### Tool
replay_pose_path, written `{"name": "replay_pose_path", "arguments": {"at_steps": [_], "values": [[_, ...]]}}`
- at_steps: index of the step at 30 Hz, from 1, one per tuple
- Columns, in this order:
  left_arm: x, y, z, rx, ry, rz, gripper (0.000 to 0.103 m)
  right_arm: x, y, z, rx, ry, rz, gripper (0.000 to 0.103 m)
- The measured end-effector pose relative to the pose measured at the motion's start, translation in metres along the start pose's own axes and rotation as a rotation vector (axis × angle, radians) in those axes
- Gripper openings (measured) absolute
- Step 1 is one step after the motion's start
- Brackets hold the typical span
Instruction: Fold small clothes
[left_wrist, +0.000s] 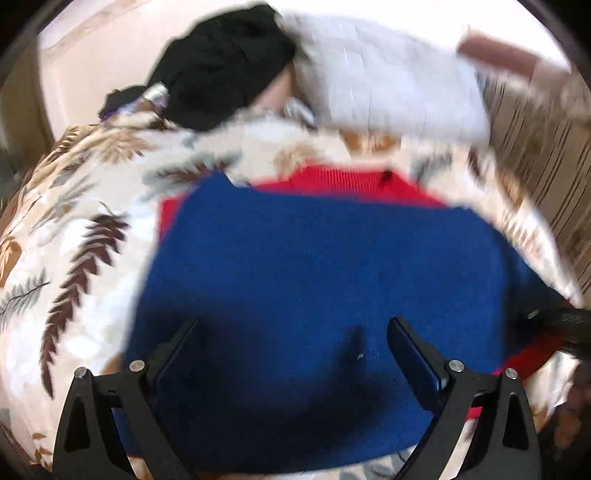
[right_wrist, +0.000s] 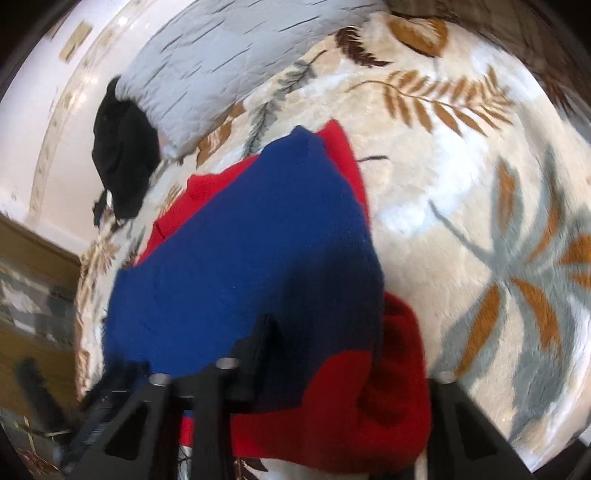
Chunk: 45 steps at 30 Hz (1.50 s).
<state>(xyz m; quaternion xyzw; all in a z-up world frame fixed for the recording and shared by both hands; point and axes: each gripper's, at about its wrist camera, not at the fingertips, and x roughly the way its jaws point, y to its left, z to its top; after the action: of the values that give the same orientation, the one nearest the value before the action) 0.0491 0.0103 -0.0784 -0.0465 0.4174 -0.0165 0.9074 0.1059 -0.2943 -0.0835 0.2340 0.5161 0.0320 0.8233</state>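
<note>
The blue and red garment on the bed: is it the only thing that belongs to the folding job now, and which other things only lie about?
Belongs to the job:
- blue and red garment
- left gripper, open above it
- right gripper, at its red edge

Only lying about:
- black clothing
- pale grey pillow
- leaf-patterned blanket, underneath everything

Left wrist view: looks steeply down and forward between the left gripper (left_wrist: 295, 354) fingers, close over the blue knit (left_wrist: 314, 277), which fills the centre; pillow (left_wrist: 388, 85) at 12 o'clock, black cloth (left_wrist: 221, 66) at 11. Right wrist view: looks steeply down, rolled, very close to the same knit (right_wrist: 240, 258); blanket (right_wrist: 461, 203) from 1 to 4 o'clock, pillow (right_wrist: 207, 62) at 11, black cloth (right_wrist: 122, 155) at 10. Both views share knit, red garment (left_wrist: 343, 181), pillow, black cloth and blanket.
</note>
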Motion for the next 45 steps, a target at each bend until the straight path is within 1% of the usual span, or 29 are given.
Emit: {"name": "replay_pose_path", "arguments": {"at_steps": [1,3,5,7,9,11,12,14,15,16,19,21,22,26,27,28,30,31,32,33,34,38,39,40,41,42,43,44,45], "values": [[-0.009,0.011,0.000,-0.019,-0.018,-0.002,0.098,-0.010,0.015,0.003,-0.041,-0.033,-0.019,0.016],[-0.027,0.046,-0.005,-0.108,-0.058,0.001,0.098,-0.035,0.059,0.007,-0.140,-0.120,-0.027,0.015],[-0.040,0.085,-0.013,-0.203,-0.073,0.021,0.098,-0.059,0.117,0.004,-0.271,-0.202,0.000,0.011],[-0.047,0.124,-0.022,-0.300,-0.088,0.053,0.098,-0.067,0.176,-0.014,-0.429,-0.246,0.029,0.011],[-0.056,0.161,-0.036,-0.390,-0.092,0.089,0.098,-0.055,0.216,-0.039,-0.537,-0.225,0.067,0.011],[-0.059,0.192,-0.045,-0.462,-0.078,0.097,0.098,-0.017,0.249,-0.074,-0.657,-0.147,0.082,0.011],[-0.055,0.194,-0.045,-0.479,-0.073,0.098,0.098,0.006,0.257,-0.088,-0.700,-0.099,0.072,0.011],[-0.053,0.202,-0.046,-0.494,-0.064,0.081,0.098,0.059,0.256,-0.111,-0.717,0.048,0.051,0.011],[-0.057,0.202,-0.047,-0.491,-0.066,0.059,0.098,0.068,0.252,-0.117,-0.703,0.061,0.063,0.011],[-0.060,0.201,-0.046,-0.479,-0.070,0.029,0.098,0.063,0.252,-0.119,-0.708,0.027,0.065,0.011],[-0.058,0.182,-0.024,-0.418,-0.089,-0.100,0.098,0.046,0.250,-0.105,-0.669,0.024,0.110,0.010],[-0.048,0.163,-0.003,-0.399,-0.077,-0.243,0.098,0.040,0.246,-0.098,-0.653,0.021,0.136,0.010],[-0.043,0.155,0.004,-0.389,-0.064,-0.282,0.098,0.039,0.247,-0.097,-0.643,0.021,0.145,0.010],[-0.005,0.119,0.035,-0.348,0.058,-0.398,0.097,0.033,0.240,-0.098,-0.614,0.007,0.193,0.010],[0.003,0.115,0.038,-0.343,0.080,-0.386,0.097,0.033,0.240,-0.096,-0.610,0.006,0.202,0.010],[0.012,0.109,0.042,-0.331,0.103,-0.375,0.093,0.031,0.239,-0.095,-0.610,0.001,0.216,0.010],[0.024,0.102,0.046,-0.321,0.141,-0.394,0.076,0.032,0.243,-0.092,-0.611,-0.007,0.234,0.010],[0.034,0.101,0.048,-0.333,0.171,-0.395,0.051,0.029,0.243,-0.092,-0.613,-0.012,0.243,0.010],[0.042,0.102,0.049,-0.335,0.191,-0.403,0.021,0.027,0.243,-0.093,-0.618,-0.017,0.248,0.010],[0.050,0.103,0.051,-0.343,0.210,-0.421,0.019,0.024,0.245,-0.094,-0.629,-0.022,0.254,0.010],[0.048,0.105,0.053,-0.349,0.195,-0.421,0.017,0.022,0.246,-0.095,-0.636,-0.025,0.258,0.010],[0.005,0.100,0.053,-0.255,0.003,-0.408,0.017,0.005,0.254,-0.099,-0.656,-0.086,0.319,0.011],[0.003,0.105,0.050,-0.256,-0.014,-0.391,0.017,0.005,0.256,-0.101,-0.657,-0.098,0.331,0.014],[0.011,0.112,0.043,-0.276,0.007,-0.373,0.017,0.012,0.258,-0.105,-0.673,-0.085,0.331,0.014],[0.027,0.118,0.037,-0.295,0.055,-0.336,0.017,0.023,0.259,-0.110,-0.693,-0.044,0.323,0.029],[0.049,0.123,0.030,-0.313,0.137,-0.298,0.017,0.037,0.258,-0.116,-0.702,0.013,0.300,0.038],[0.060,0.127,0.025,-0.335,0.170,-0.295,0.020,0.046,0.255,-0.120,-0.692,0.052,0.286,0.057],[0.058,0.132,0.020,-0.360,0.137,-0.325,0.021,0.049,0.250,-0.126,-0.681,0.071,0.295,0.058],[0.054,0.132,0.021,-0.353,0.128,-0.327,0.022,0.043,0.247,-0.130,-0.687,0.048,0.299,0.058]]}}
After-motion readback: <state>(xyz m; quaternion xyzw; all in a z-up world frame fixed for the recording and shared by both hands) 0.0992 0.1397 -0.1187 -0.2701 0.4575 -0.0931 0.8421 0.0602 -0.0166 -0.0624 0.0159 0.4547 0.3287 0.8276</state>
